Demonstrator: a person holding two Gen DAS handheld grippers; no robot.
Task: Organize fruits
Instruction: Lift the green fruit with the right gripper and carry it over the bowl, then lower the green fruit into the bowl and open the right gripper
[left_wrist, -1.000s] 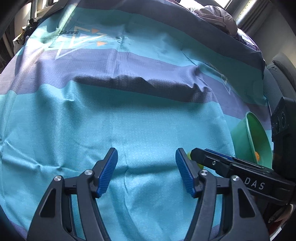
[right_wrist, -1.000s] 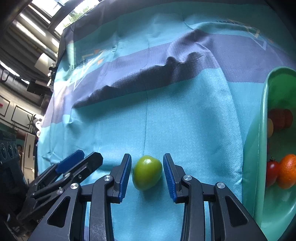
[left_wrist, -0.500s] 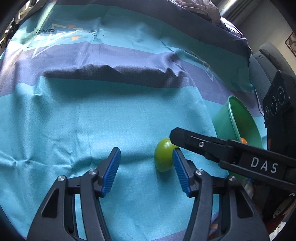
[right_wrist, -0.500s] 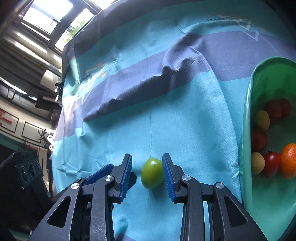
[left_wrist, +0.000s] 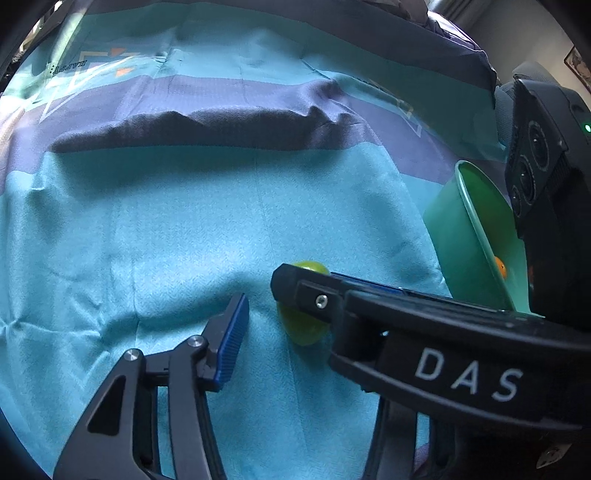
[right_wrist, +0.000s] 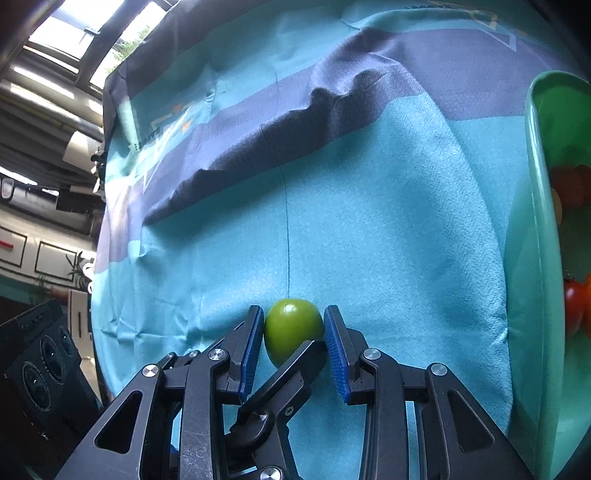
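Right wrist: right claw (right_wrist: 293, 341) pinches green fruit (right_wrist: 291, 328).

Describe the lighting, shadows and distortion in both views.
Left wrist view: fisheye bends the cloth; a dark shadow band crosses its fold; the green fruit lies shaded beneath the right tongs. Right wrist view: window glare upper left; bowl rim curves.

A glossy, smooth-skinned green fruit (right_wrist: 291, 328) lies on a matt woven cloth (right_wrist: 369, 221) with a fine rough weave and soft creases, beside a smooth, slightly shiny green plastic bowl (right_wrist: 535, 221), between ribbed blue pads (right_wrist: 334, 354) on matt black plastic fingers with bright metal screws.
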